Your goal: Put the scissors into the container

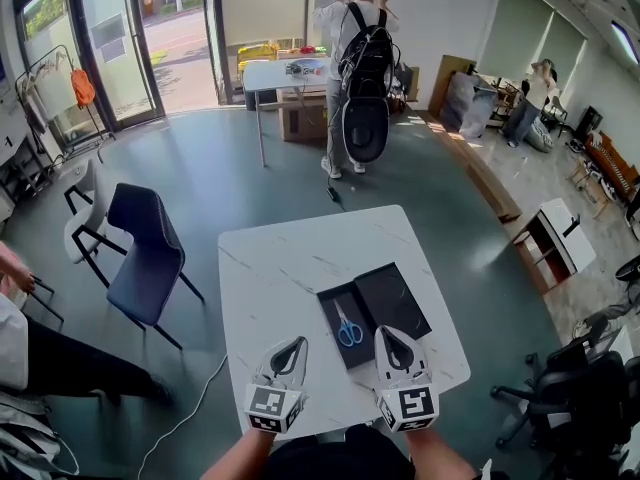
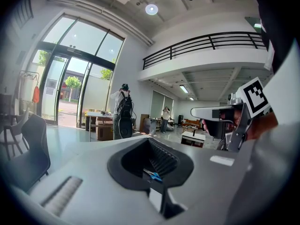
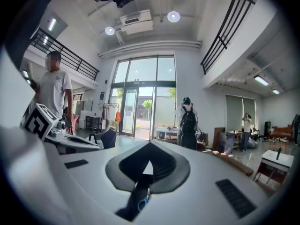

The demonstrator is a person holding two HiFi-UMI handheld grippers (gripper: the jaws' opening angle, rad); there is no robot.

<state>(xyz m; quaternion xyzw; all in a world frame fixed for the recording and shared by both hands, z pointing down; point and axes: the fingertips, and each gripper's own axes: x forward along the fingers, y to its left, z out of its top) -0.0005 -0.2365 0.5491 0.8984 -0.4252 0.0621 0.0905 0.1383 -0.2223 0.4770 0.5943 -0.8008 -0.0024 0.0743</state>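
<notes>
step: placing looks finished — scissors (image 1: pixel 349 326) lie inside the container (image 1: pixel 333 301) on the tabletop (image 1: pixel 290 258) | left claw (image 1: pixel 297 342) and right claw (image 1: pixel 386 332) both pressed together, empty | next: probably nothing — just keep clear

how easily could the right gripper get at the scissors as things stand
Probably yes: the scissors lie flat on the black tray just ahead and left of the right gripper, with nothing between them. Its jaws are shut, though, so they'd have to open first.
</notes>
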